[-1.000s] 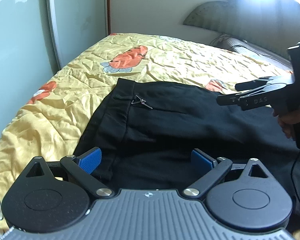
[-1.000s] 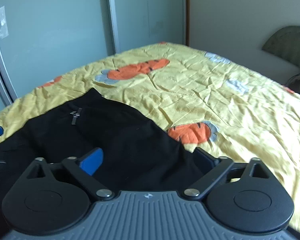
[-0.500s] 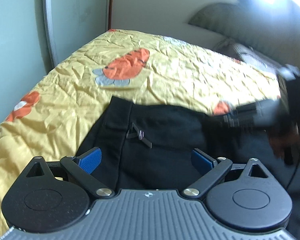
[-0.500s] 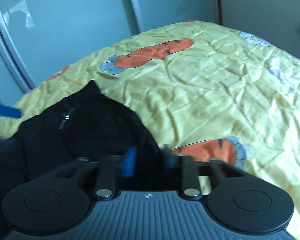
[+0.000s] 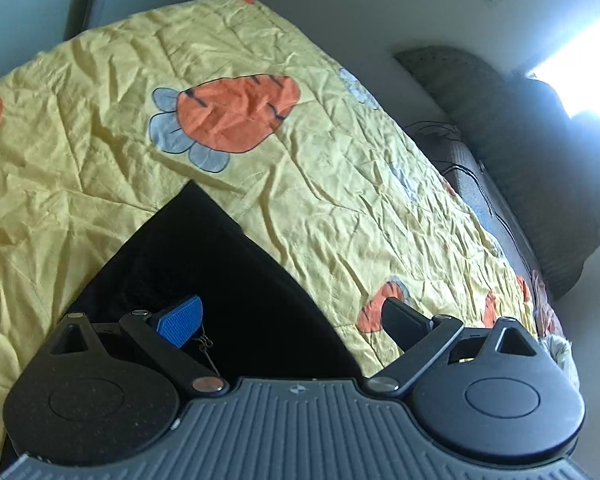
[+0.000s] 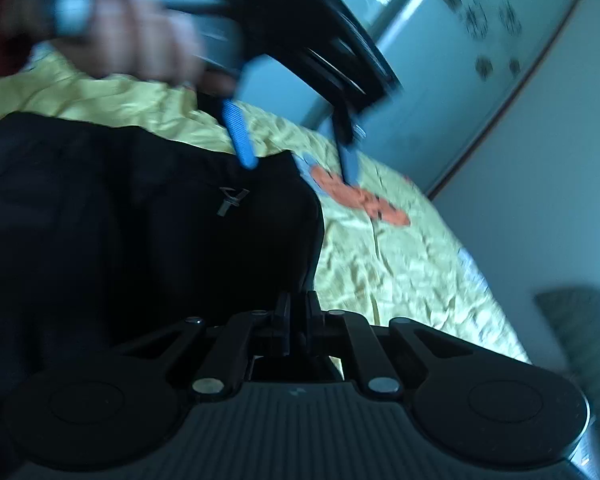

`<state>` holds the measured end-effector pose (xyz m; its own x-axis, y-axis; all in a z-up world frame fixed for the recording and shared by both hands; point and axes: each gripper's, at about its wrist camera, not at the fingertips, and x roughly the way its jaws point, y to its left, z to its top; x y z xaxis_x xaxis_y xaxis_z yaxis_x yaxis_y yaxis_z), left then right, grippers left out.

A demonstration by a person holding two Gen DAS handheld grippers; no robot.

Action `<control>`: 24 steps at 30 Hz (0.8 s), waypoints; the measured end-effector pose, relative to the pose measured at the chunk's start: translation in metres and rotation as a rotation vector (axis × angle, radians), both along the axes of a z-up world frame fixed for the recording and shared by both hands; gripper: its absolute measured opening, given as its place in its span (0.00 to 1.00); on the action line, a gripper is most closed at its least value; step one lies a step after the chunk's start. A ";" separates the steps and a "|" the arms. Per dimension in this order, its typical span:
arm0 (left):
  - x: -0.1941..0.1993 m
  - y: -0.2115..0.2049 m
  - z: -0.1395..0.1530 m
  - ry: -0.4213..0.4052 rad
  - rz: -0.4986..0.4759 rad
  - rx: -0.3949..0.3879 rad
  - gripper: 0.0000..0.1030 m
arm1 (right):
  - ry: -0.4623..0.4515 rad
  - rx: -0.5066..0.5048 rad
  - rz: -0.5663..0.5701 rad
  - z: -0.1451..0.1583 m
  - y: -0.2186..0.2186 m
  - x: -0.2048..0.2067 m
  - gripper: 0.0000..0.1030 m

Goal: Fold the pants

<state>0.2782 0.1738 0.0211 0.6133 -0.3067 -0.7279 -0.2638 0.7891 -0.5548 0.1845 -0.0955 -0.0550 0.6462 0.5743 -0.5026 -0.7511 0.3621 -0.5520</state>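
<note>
Black pants are lying on the yellow bedspread, bunched under both tools. My right gripper is now clamping the fabric edge, having just snapped closed; my left gripper is hovering wide open, empty, so lifting's next.

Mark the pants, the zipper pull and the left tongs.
pants [image 6: 120,220], right wrist view, flat black fabric.
zipper pull [image 6: 230,202], right wrist view, metal tab.
left tongs [image 6: 296,160], right wrist view, between the blue tips.
</note>
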 end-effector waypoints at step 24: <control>0.004 0.004 -0.008 0.071 0.011 0.017 0.92 | 0.686 0.310 -0.161 -0.014 -0.031 0.186 0.43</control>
